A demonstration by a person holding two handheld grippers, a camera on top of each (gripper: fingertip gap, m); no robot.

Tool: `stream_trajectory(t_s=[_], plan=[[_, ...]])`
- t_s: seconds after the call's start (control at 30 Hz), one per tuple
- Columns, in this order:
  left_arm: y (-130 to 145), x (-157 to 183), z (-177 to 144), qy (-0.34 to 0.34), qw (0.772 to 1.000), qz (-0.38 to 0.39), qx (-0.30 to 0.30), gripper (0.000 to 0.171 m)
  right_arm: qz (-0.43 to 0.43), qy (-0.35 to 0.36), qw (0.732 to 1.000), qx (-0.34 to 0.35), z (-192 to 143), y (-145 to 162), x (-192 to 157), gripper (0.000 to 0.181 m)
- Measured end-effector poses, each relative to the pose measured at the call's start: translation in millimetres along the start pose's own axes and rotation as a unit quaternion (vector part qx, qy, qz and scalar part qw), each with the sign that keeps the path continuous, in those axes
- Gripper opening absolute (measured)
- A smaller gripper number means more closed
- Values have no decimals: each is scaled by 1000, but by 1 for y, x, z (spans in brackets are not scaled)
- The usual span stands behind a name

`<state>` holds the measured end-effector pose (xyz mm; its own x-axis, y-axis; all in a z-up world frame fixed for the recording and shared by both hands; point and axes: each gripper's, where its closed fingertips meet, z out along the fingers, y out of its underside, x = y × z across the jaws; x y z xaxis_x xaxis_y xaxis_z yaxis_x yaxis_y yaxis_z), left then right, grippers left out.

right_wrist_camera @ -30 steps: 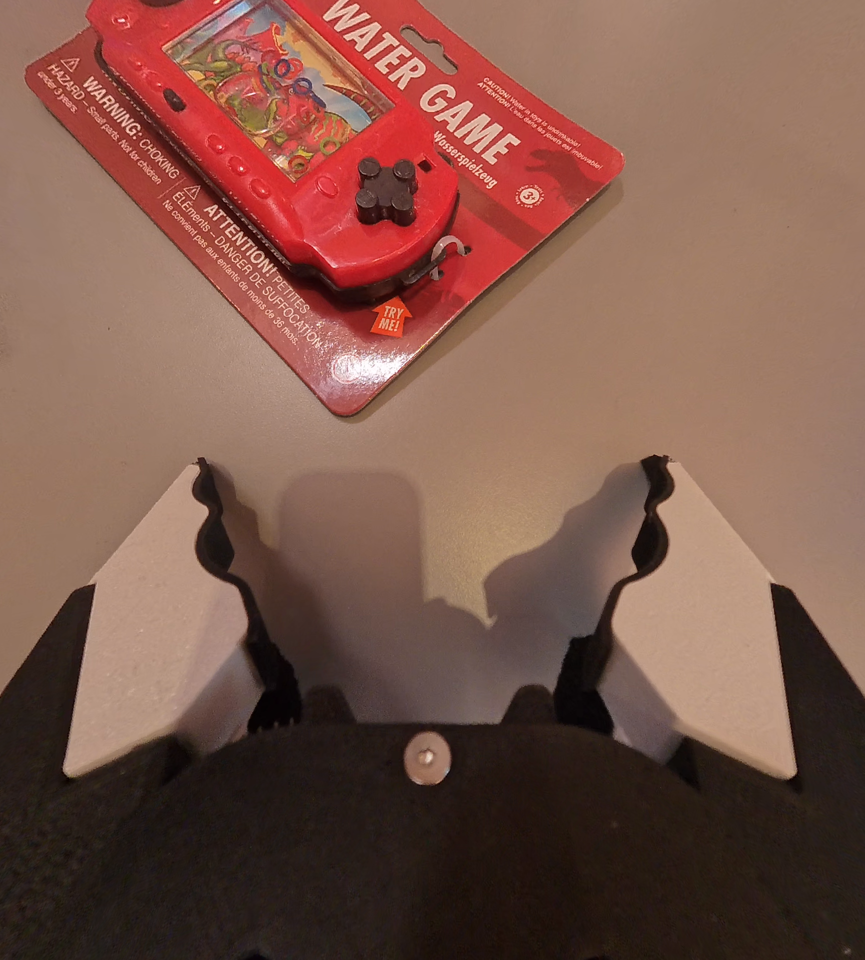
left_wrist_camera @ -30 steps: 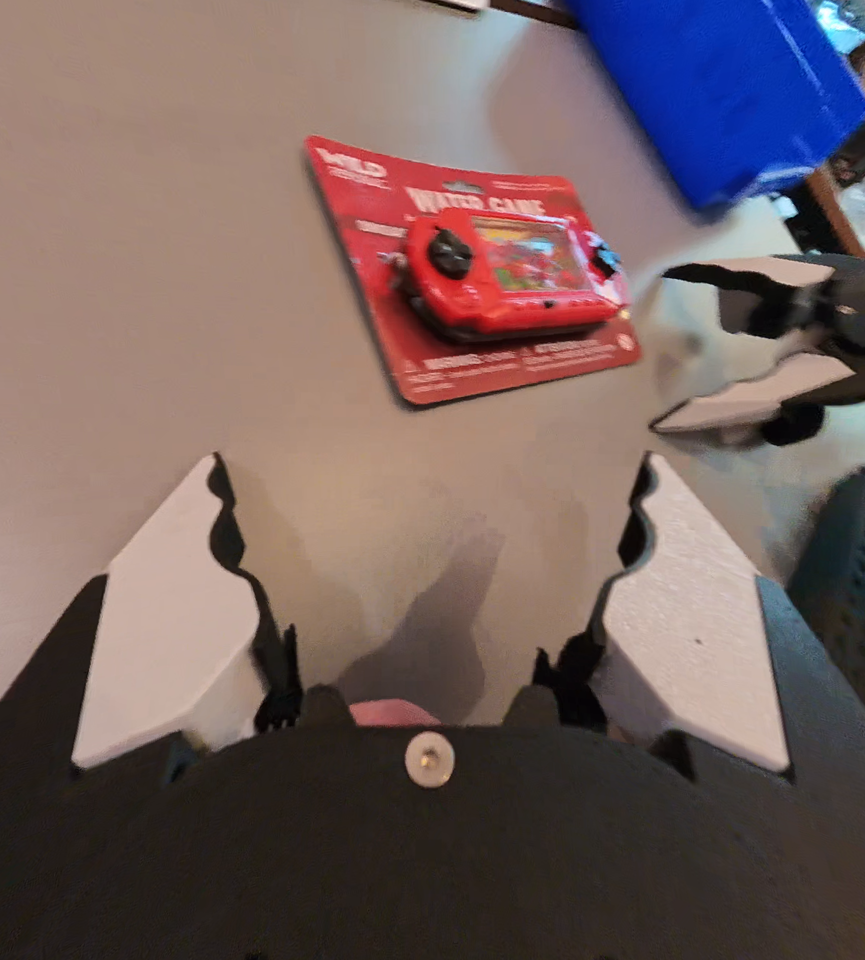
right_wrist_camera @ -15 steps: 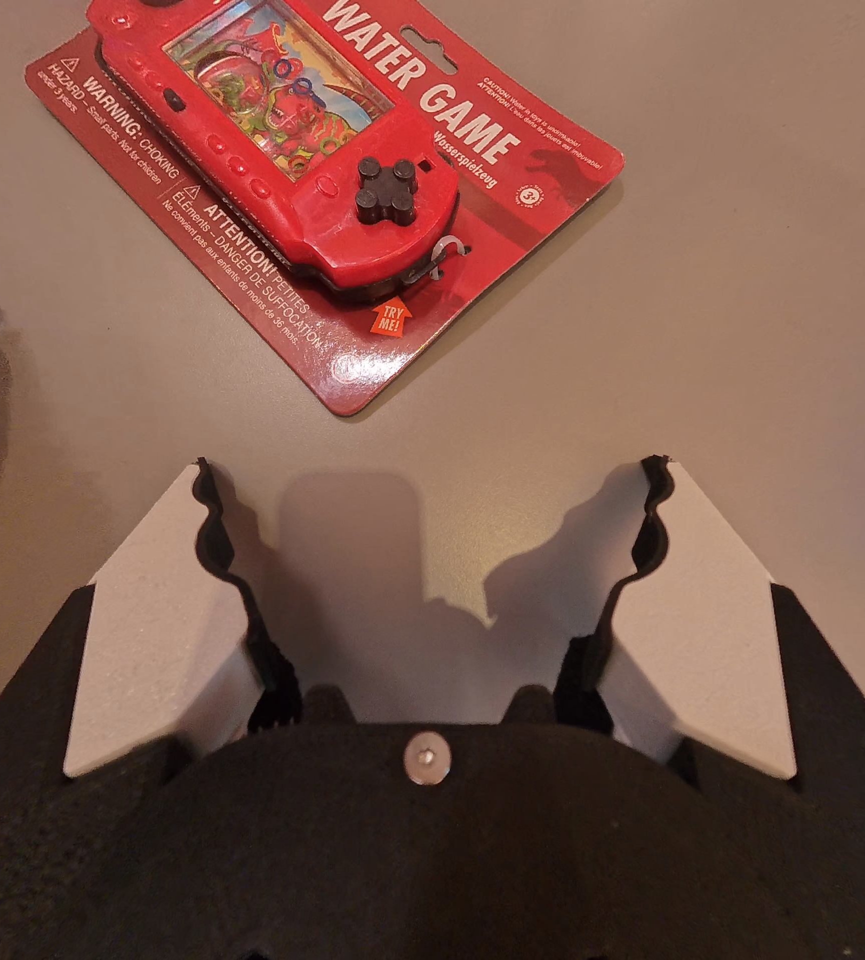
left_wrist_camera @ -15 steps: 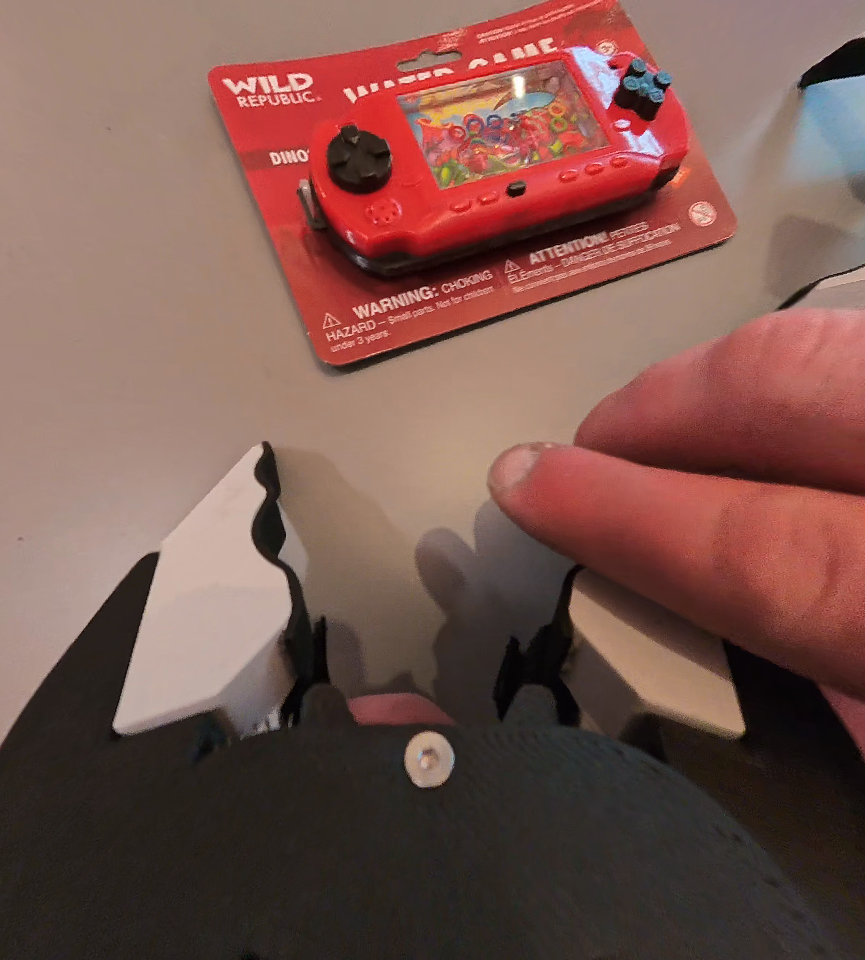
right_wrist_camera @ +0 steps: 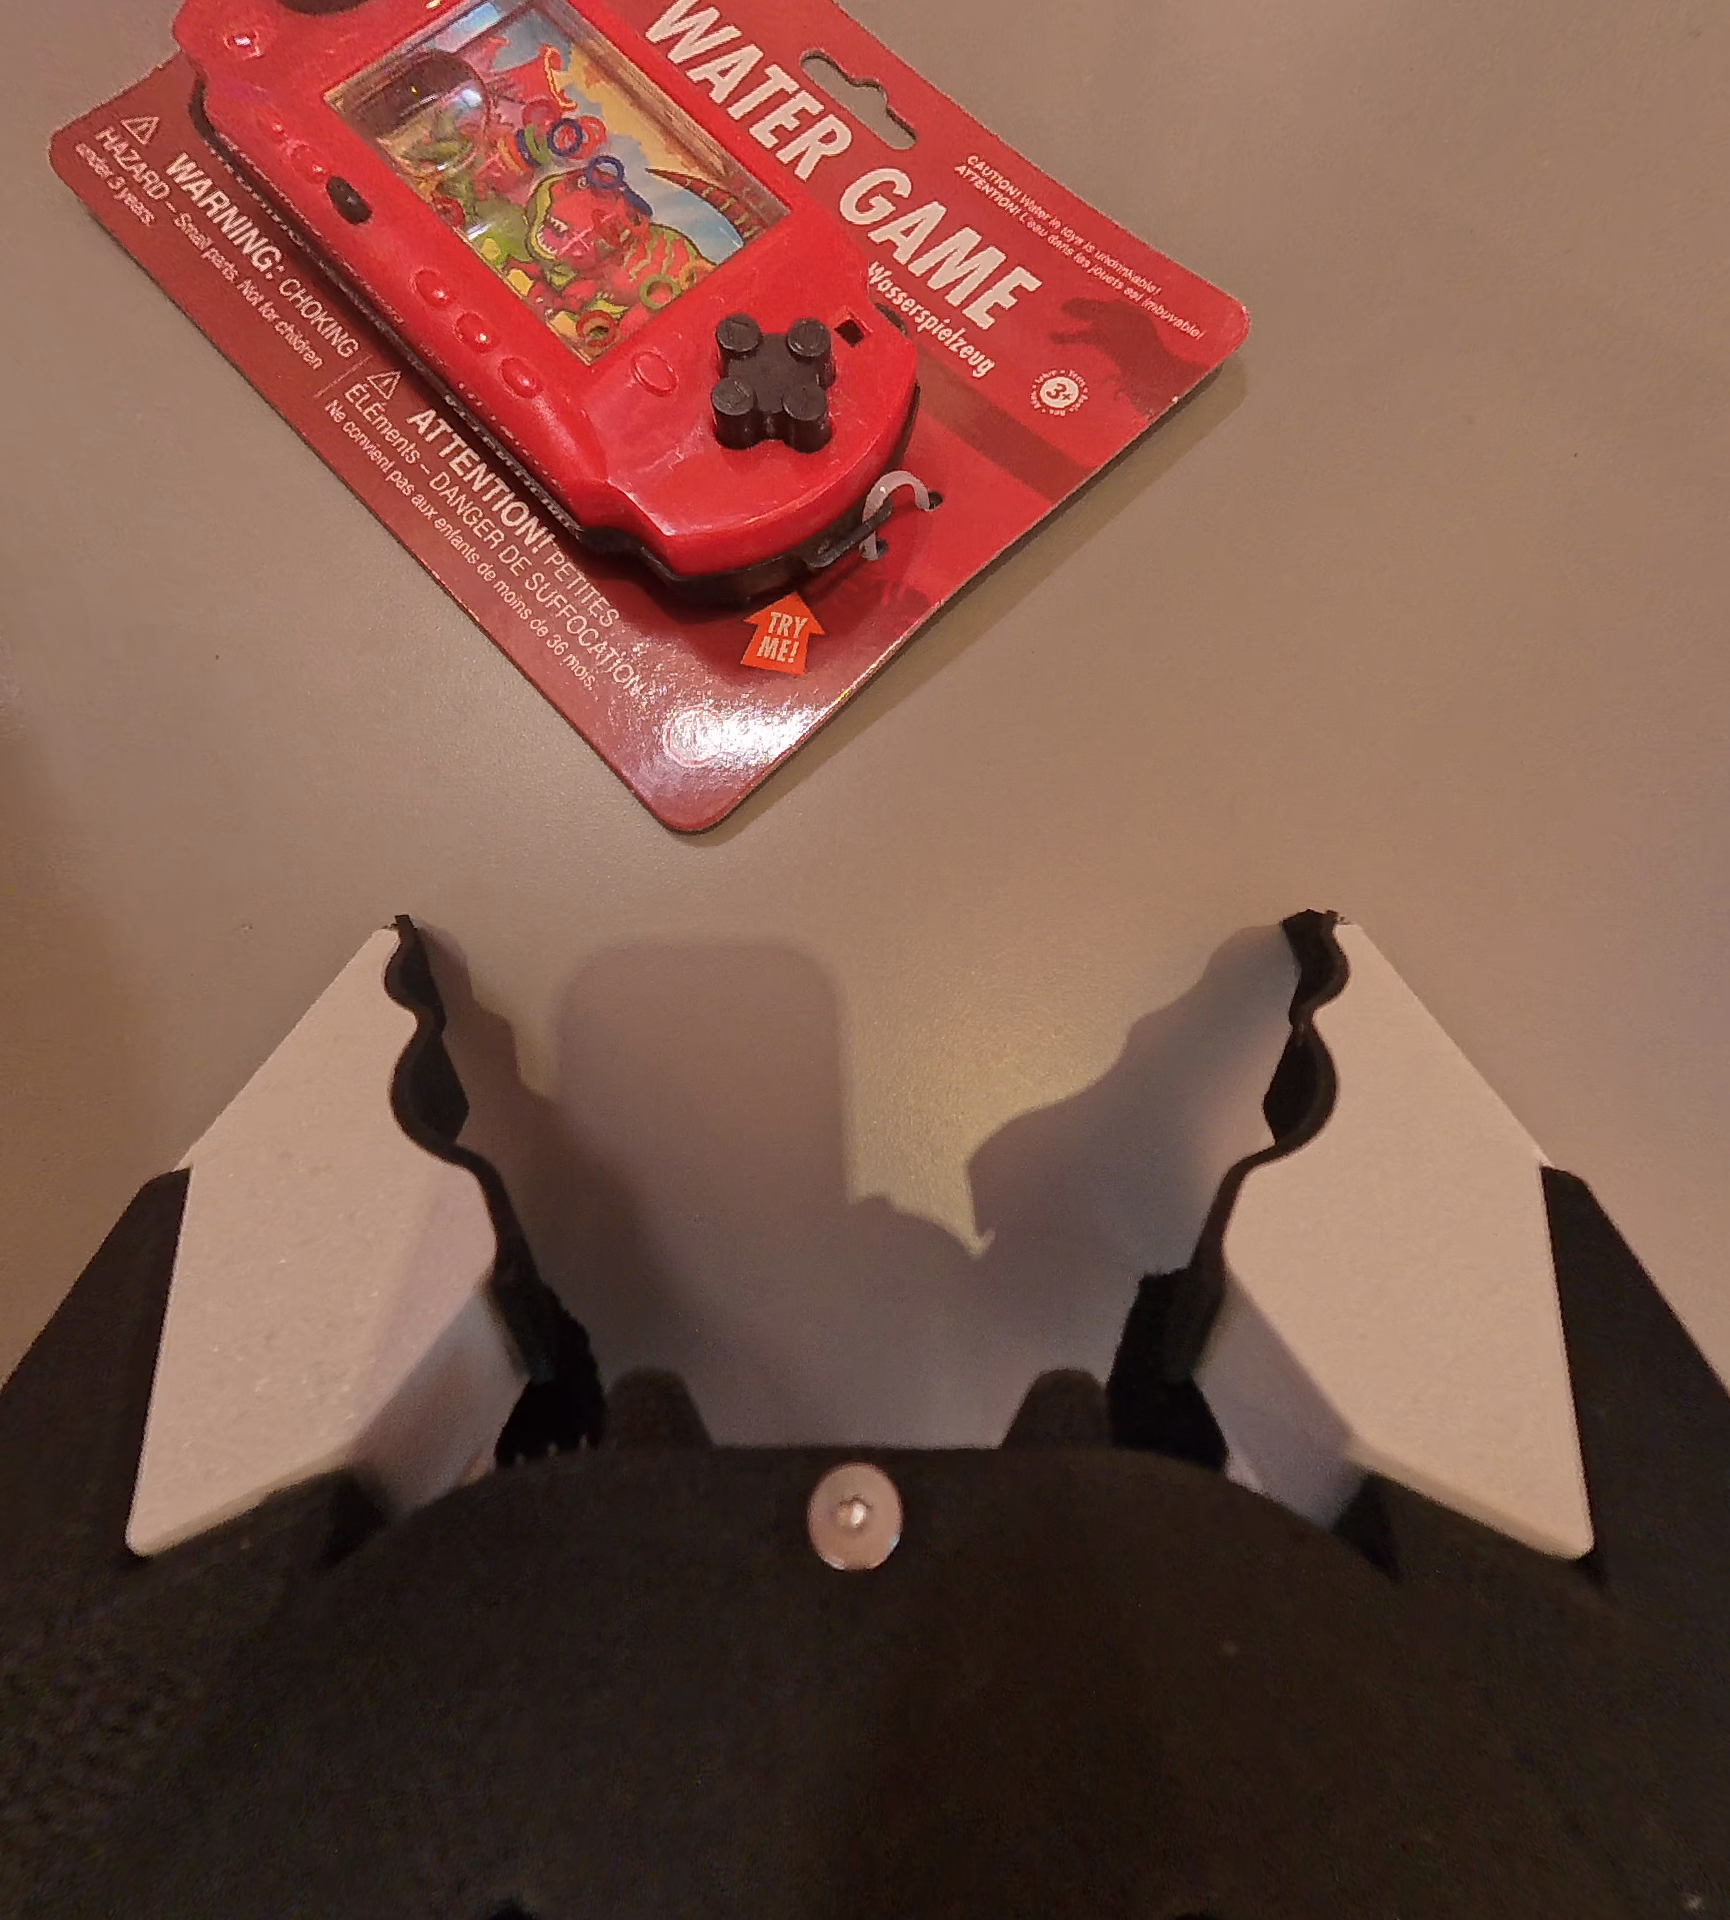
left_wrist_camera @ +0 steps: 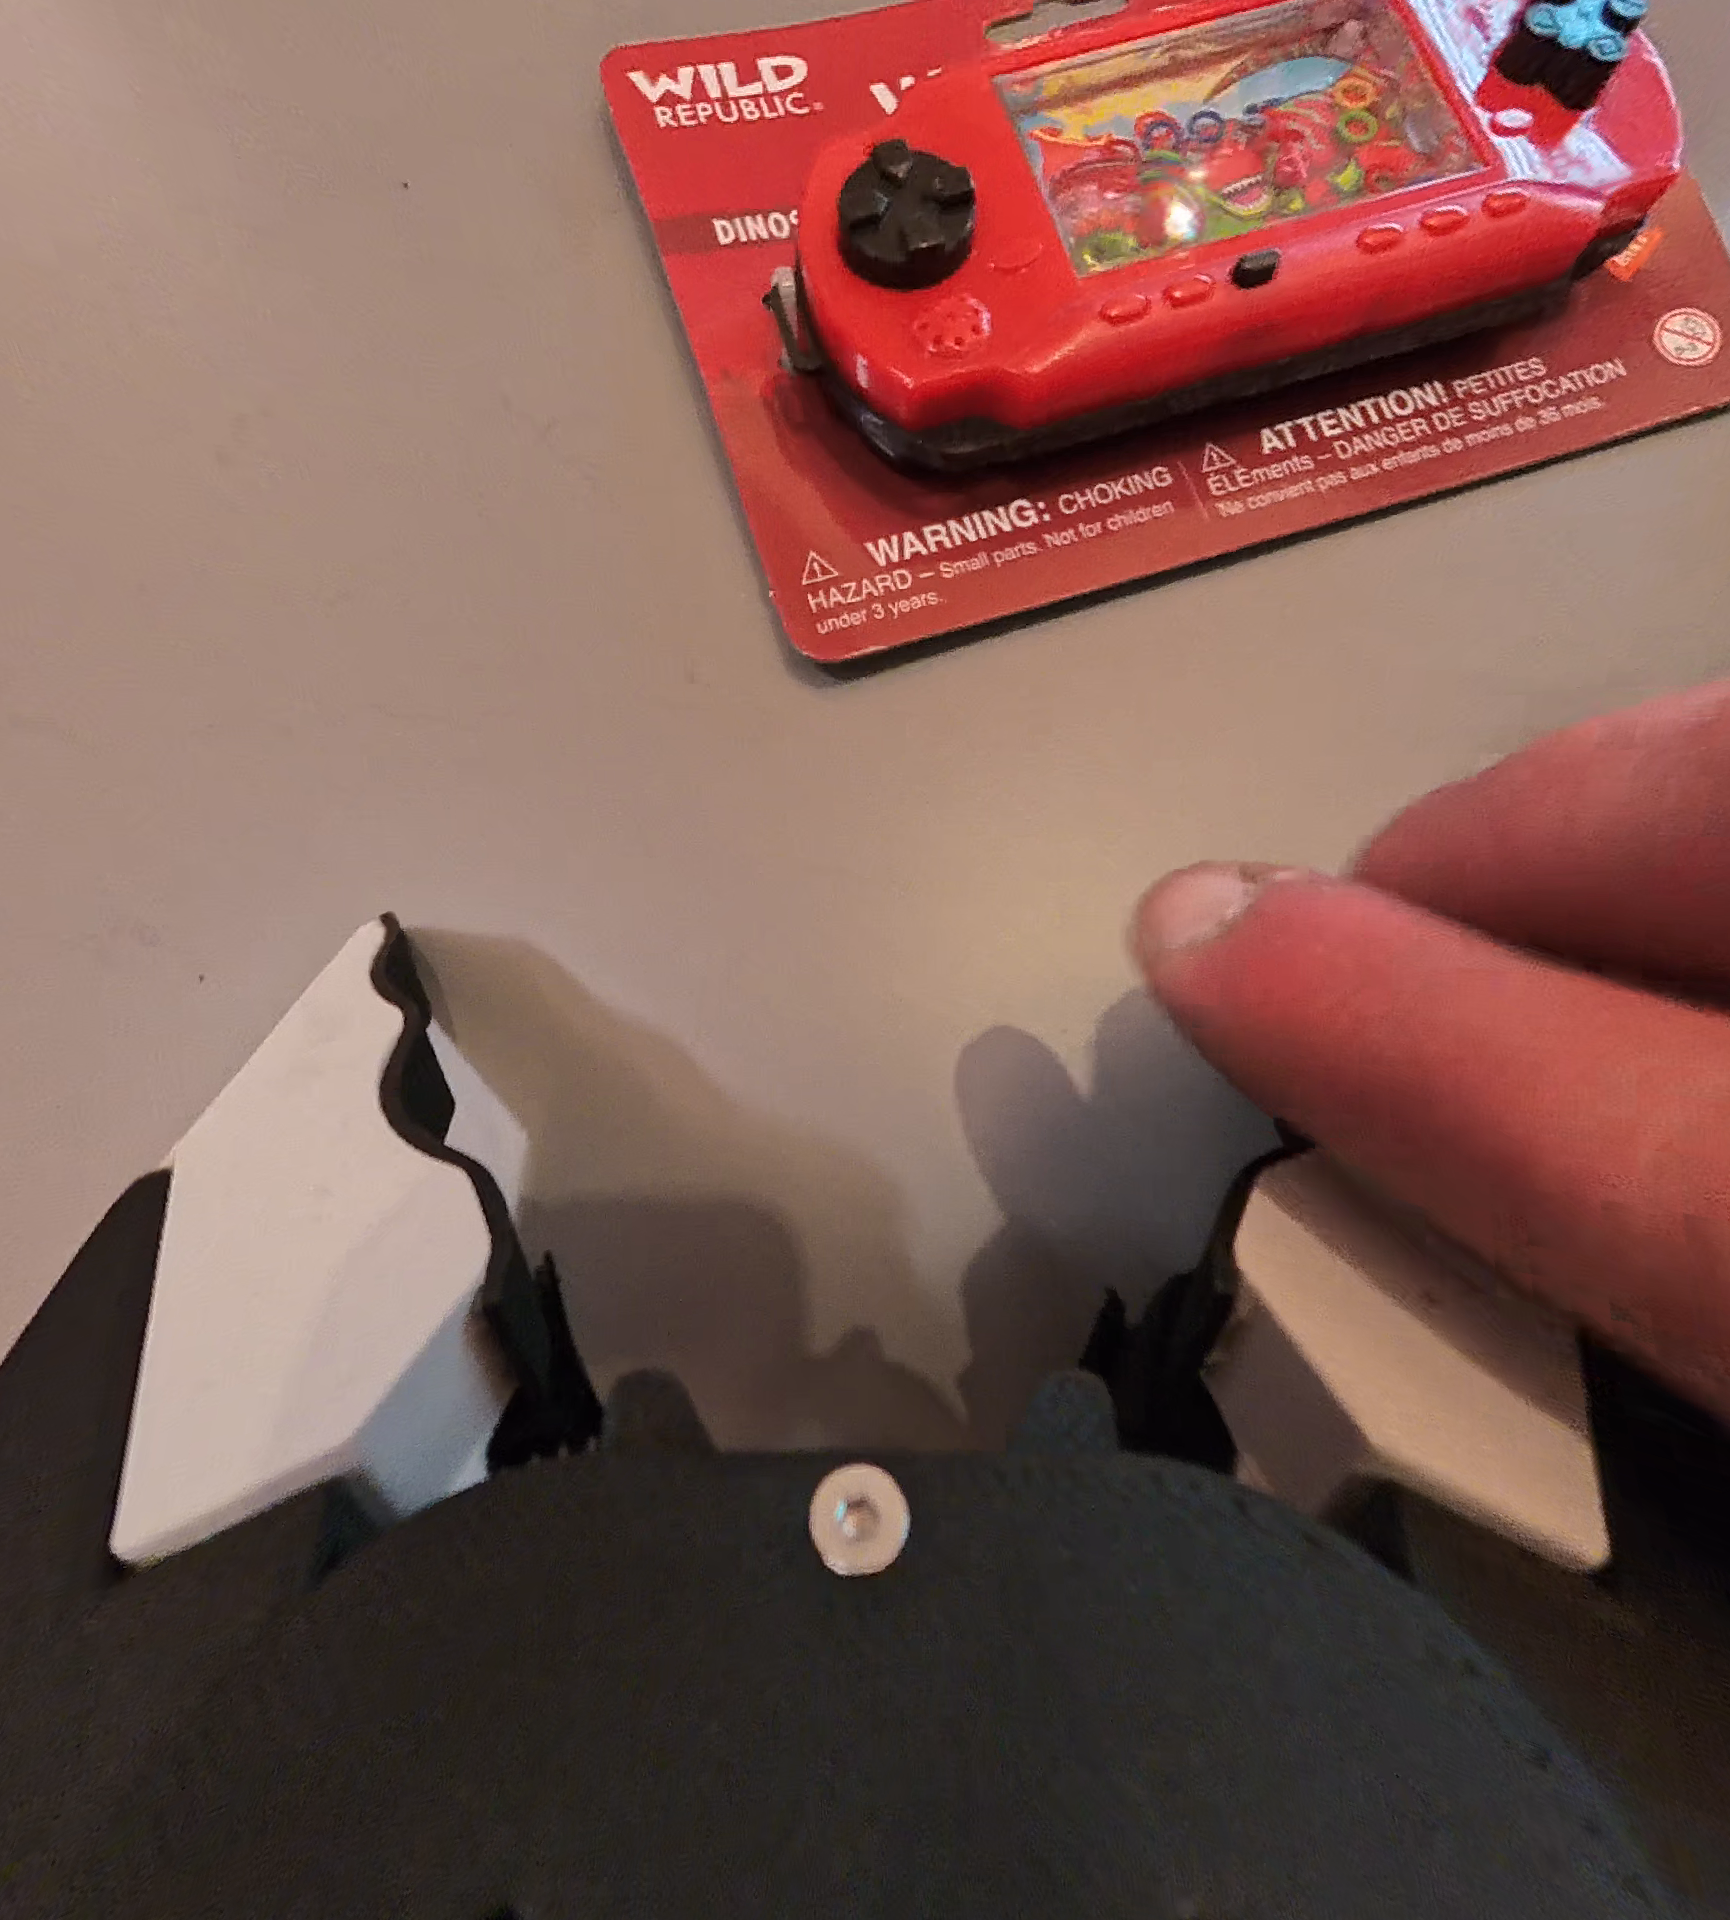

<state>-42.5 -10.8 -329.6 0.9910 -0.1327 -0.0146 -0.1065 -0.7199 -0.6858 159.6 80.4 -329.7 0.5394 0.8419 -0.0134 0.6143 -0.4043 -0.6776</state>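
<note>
- Two grippers are facing one packaged toy from different sides, and neither is holding anything.
- Left gripper (left_wrist_camera: 840,1039): jaws are standing apart with only bare surface between them. Its right finger is partly hidden under a person's hand (left_wrist_camera: 1526,1049), which is lying across that finger, thumb tip reaching just beyond it. Whether the hand is pressing or merely resting I cannot tell.
- Right gripper (right_wrist_camera: 866,925): jaws are spread wide and empty, sitting low over the grey surface (right_wrist_camera: 1463,727) and casting a sharp shadow between them.
- Handheld water game (left_wrist_camera: 1225,218) (right_wrist_camera: 570,312): a red toy console with a black cross pad, black button cluster and a clear window of coloured rings. It is lying face up, still fastened to its red backing card (left_wrist_camera: 944,561) (right_wrist_camera: 736,748), flat on the surface, likely why it is sitting stable.
- From the left wrist view the card is lying ahead and to the right, near but apart from the jaws. From the right wrist view it is angled ahead and slightly left, its nearest corner close to the jaw line, not touching.
- A sliver of the left gripper's finger is showing at the right view's left edge.
</note>
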Motion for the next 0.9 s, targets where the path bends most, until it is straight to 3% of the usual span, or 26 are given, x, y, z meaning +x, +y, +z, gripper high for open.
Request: stream_trajectory(t_s=[0.03, 0.9], plan=[[2, 0, -2, -2, 1000, -3, 0, 157, 0, 0, 1000, 0, 0, 0, 0, 155], [3, 1, -2, -1, 1000, -4, -1, 158, 1, 0, 1000, 4, -1, 0, 0, 156]])
